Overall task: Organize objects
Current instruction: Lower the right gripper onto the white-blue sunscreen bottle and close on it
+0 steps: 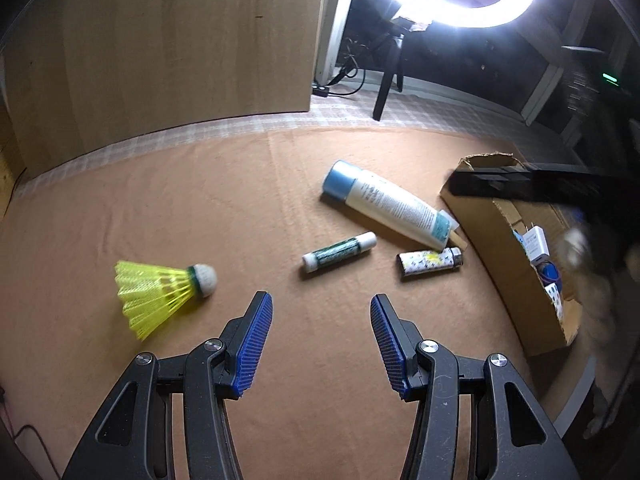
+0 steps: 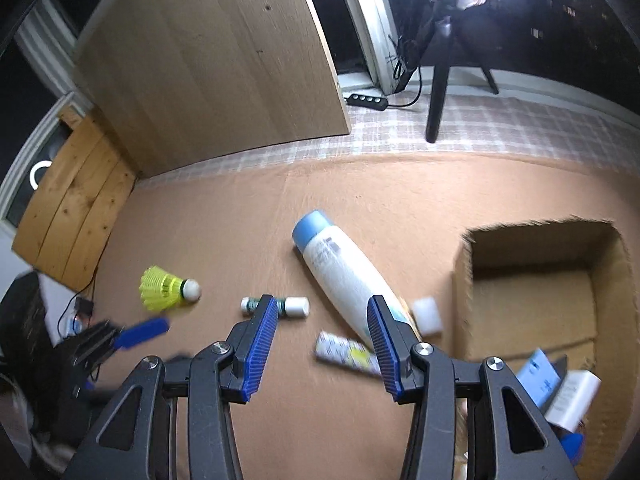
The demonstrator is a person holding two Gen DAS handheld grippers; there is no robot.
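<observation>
Spread on the cloth [image 1: 200, 200]: shuttlecock [image 1: 160, 296] far left, glue stick [image 1: 339, 255] mid, lighter [image 1: 430, 262] right of it, bottle [image 1: 388, 204] behind both, cardboard box [image 1: 504, 256] rightmost, holding perhaps a charger [image 1: 536, 242].

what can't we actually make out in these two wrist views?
- Print on the white tube: too small in the left wrist view, motion-blurred in the right.
- Cardboard box contents: right wrist view blurs them and the gripper arm covers part; left wrist view shows only a sliver past the wall.
- Right gripper in the left wrist view: a dark smear over the box.
- Lighter: its right end is behind the right finger.
</observation>
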